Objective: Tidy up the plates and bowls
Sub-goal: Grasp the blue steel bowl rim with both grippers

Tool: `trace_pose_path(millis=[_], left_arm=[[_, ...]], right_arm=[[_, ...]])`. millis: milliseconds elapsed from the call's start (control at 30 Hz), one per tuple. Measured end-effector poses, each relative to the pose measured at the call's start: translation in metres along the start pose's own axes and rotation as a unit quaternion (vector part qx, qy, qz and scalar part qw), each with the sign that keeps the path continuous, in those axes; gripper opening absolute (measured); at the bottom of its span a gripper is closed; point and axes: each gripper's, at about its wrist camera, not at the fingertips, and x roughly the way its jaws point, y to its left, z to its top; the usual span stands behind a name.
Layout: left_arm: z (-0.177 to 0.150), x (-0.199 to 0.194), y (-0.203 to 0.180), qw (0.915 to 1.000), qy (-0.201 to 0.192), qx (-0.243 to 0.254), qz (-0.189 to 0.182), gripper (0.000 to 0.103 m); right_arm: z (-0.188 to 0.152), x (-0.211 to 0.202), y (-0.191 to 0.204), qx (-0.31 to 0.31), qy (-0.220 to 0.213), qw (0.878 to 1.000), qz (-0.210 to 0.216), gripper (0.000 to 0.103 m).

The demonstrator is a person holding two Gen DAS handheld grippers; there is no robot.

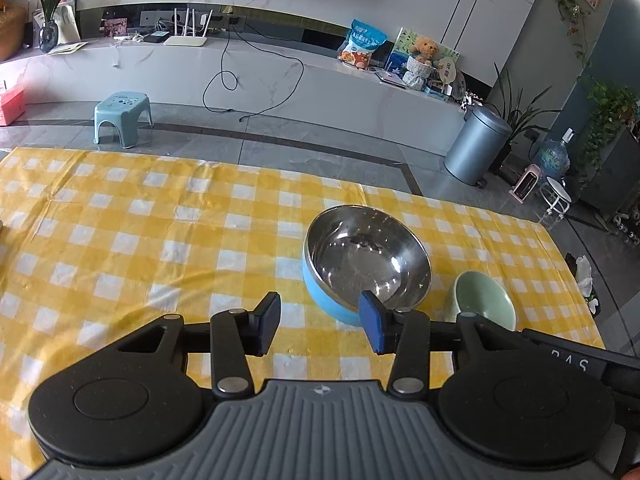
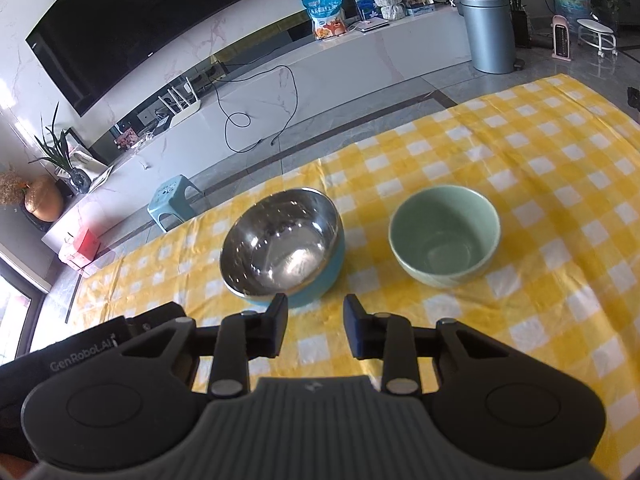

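Both grippers hang over the near edge of the desk point(image 2: 540, 152), which is covered in a yellow-and-white checked cloth, and neither has hold of anything: the left gripper point(image 1: 320, 322) stands partly open with bare cloth between its fingers, and the right gripper point(image 2: 316, 326) is narrower, also empty. The step in hand appears to be a reach for a bowl. To do it well, a gripper should probably straddle the near rim, one finger inside and one outside, then close firmly, since the steel lining looks slippery. The steel bowl point(image 2: 282, 242), blue outside and mirror-bright inside, sits upright just beyond the fingers; the green bowl point(image 2: 444, 236), pale, glossy and empty, stands beside it, apart from it.
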Motion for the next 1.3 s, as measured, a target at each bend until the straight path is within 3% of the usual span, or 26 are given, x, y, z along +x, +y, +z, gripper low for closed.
trace_pose_path(millis=[300,400,500,667,1067,1300], left_arm=[[0.018,0.057,-0.007,0.9997,0.021,0.008,0.008,0.051],[0.019,0.073,-0.007,0.9994,0.031,0.004,0.015,0.046],[0.019,0.082,-0.006,0.9991,0.037,-0.001,0.023,0.038],[0.019,0.088,-0.005,0.9987,0.04,0.006,0.032,0.013],[0.019,0.078,0.009,0.9982,0.04,0.02,0.04,0.006],[0.019,0.078,0.007,0.998,0.04,0.018,0.045,0.007]], right_arm=[[0.032,0.037,0.005,-0.011,-0.008,1.0,-0.021,0.024],[0.036,0.047,0.004,-0.016,-0.006,1.0,-0.021,0.021],[0.038,0.055,0.001,-0.013,-0.005,1.0,-0.017,0.02],[0.041,0.065,0.0,-0.011,-0.001,1.0,-0.019,0.019],[0.028,0.081,0.008,-0.029,0.03,0.999,-0.02,0.018],[0.023,0.094,0.009,-0.016,0.049,0.998,-0.029,0.012]])
